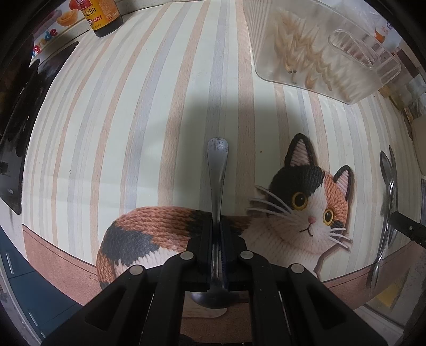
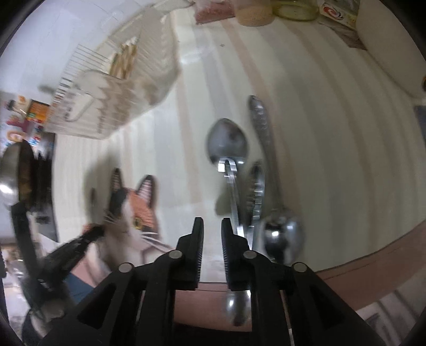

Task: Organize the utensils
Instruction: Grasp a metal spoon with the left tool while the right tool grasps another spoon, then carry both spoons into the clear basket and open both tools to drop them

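Observation:
My left gripper [image 1: 217,226] is shut on a steel spoon [image 1: 217,170]; its handle points away from me and its bowl sits under the jaws. It hangs over the striped cat mat [image 1: 149,111]. A clear organizer box [image 1: 319,48] holding chopsticks and a clear scoop lies at the far right. My right gripper [image 2: 212,226] is open and empty, just left of several steel utensils: a spoon [image 2: 227,141], a long handle [image 2: 262,125] and a spoon bowl [image 2: 282,237]. The organizer box [image 2: 119,87] shows at the upper left there.
A dark sauce bottle [image 1: 105,16] and a printed box [image 1: 53,32] stand at the mat's far left. More utensils [image 1: 387,202] lie at the mat's right edge. Jars [image 2: 255,10] stand at the back. The other gripper [image 2: 72,250] shows blurred at the left.

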The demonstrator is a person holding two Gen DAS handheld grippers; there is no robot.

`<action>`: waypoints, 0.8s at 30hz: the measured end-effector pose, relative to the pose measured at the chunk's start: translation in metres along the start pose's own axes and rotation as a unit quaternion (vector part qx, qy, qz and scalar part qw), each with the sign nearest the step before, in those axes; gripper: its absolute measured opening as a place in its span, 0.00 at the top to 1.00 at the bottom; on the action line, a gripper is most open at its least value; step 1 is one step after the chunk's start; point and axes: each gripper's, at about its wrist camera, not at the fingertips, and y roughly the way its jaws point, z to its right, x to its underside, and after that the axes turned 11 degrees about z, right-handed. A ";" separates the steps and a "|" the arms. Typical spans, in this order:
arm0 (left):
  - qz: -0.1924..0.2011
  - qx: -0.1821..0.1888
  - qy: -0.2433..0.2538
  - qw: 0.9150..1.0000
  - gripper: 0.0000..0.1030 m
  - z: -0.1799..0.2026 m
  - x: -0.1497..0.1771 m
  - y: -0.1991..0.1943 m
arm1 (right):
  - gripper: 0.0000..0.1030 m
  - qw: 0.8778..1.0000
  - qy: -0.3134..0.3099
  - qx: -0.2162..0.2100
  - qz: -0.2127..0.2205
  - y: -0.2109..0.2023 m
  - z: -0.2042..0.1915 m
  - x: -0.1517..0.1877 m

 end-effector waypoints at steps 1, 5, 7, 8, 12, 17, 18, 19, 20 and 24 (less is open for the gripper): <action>0.000 0.000 -0.001 1.000 0.97 0.000 0.000 0.000 | 0.79 1.000 -0.004 0.009 0.003 0.000 0.004 -0.003; 0.000 -0.003 0.001 1.000 0.97 0.003 0.000 -0.001 | 0.74 0.999 -0.026 0.038 0.009 0.009 0.001 -0.009; 0.000 -0.005 0.001 1.000 0.97 0.005 0.000 -0.001 | 0.73 0.997 -0.045 0.056 0.021 0.010 -0.005 -0.013; 0.000 -0.005 0.001 1.000 0.97 0.005 -0.001 -0.001 | 0.74 0.996 -0.052 0.063 0.023 0.011 -0.009 -0.015; 0.000 -0.004 -0.001 1.000 0.97 0.006 -0.002 -0.001 | 0.93 0.996 -0.063 0.054 0.020 0.016 -0.020 -0.014; -0.007 0.009 -0.014 1.000 0.97 0.002 0.001 -0.001 | 0.93 0.996 -0.084 0.035 -0.010 0.021 -0.042 0.005; -0.004 0.005 -0.011 1.000 0.97 0.003 0.001 -0.001 | 0.93 0.995 -0.093 0.042 -0.008 0.021 -0.045 0.007; -0.004 0.004 -0.010 1.000 0.97 0.003 0.001 -0.001 | 0.93 0.993 -0.104 0.050 -0.005 0.021 -0.048 0.009; -0.004 0.003 -0.010 1.000 0.97 0.003 0.000 -0.001 | 0.93 0.992 -0.111 0.055 -0.005 0.021 -0.050 0.010; -0.003 0.003 -0.015 1.000 0.96 0.003 -0.001 0.001 | 0.93 0.989 -0.127 0.071 -0.010 0.025 -0.062 0.010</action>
